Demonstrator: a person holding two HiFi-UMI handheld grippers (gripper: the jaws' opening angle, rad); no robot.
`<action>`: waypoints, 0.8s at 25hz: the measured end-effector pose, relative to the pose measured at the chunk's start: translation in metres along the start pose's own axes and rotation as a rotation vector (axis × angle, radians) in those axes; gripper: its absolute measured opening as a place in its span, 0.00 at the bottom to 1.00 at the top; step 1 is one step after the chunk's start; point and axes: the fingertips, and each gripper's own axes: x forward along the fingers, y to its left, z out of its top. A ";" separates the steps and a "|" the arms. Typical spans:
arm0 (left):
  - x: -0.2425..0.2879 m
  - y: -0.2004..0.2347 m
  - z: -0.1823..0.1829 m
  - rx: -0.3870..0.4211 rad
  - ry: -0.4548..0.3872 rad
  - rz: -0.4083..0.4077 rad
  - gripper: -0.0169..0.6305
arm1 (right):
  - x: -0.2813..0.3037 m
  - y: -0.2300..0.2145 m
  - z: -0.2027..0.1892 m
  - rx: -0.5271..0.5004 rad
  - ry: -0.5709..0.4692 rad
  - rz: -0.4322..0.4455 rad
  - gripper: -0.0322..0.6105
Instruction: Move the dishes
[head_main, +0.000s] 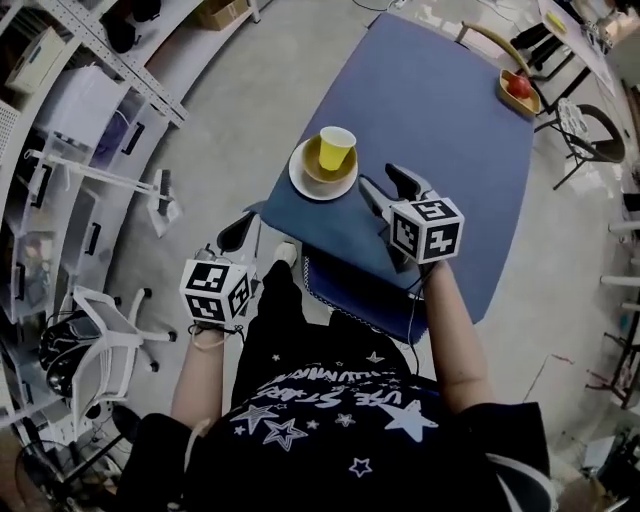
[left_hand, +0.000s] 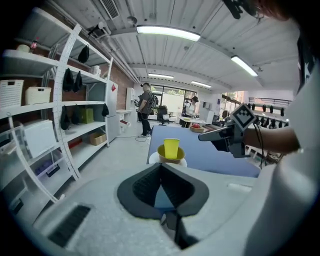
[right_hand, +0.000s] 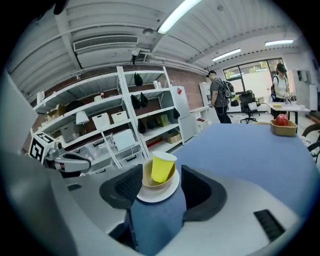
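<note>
A yellow cup (head_main: 335, 148) stands in a tan bowl (head_main: 325, 170) on a white plate (head_main: 318, 186), near the front left corner of the blue table (head_main: 430, 110). My right gripper (head_main: 380, 177) is open just right of the stack, clear of it. In the right gripper view the cup (right_hand: 161, 167), bowl (right_hand: 156, 183) and plate (right_hand: 157, 195) show between the parted pads (right_hand: 127, 187), untouched. My left gripper (head_main: 240, 232) hangs off the table's left corner, fingertips together and holding nothing. It (left_hand: 160, 167) points at the cup (left_hand: 171, 148).
A wooden bowl with red fruit (head_main: 519, 90) sits at the table's far right edge. White shelving (head_main: 60, 150) lines the left side, with a white chair (head_main: 95, 340) beside it. A blue chair (head_main: 350, 290) is tucked under the table. People (left_hand: 146, 107) stand far off.
</note>
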 end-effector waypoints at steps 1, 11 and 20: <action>0.011 0.005 0.004 0.011 0.002 -0.023 0.06 | 0.006 -0.001 0.003 -0.017 0.010 -0.013 0.43; 0.094 0.046 0.042 0.103 0.037 -0.256 0.06 | 0.053 0.001 0.015 -0.116 0.182 -0.133 0.41; 0.126 0.052 0.055 0.164 0.068 -0.394 0.06 | 0.077 0.009 0.017 -0.249 0.257 -0.149 0.36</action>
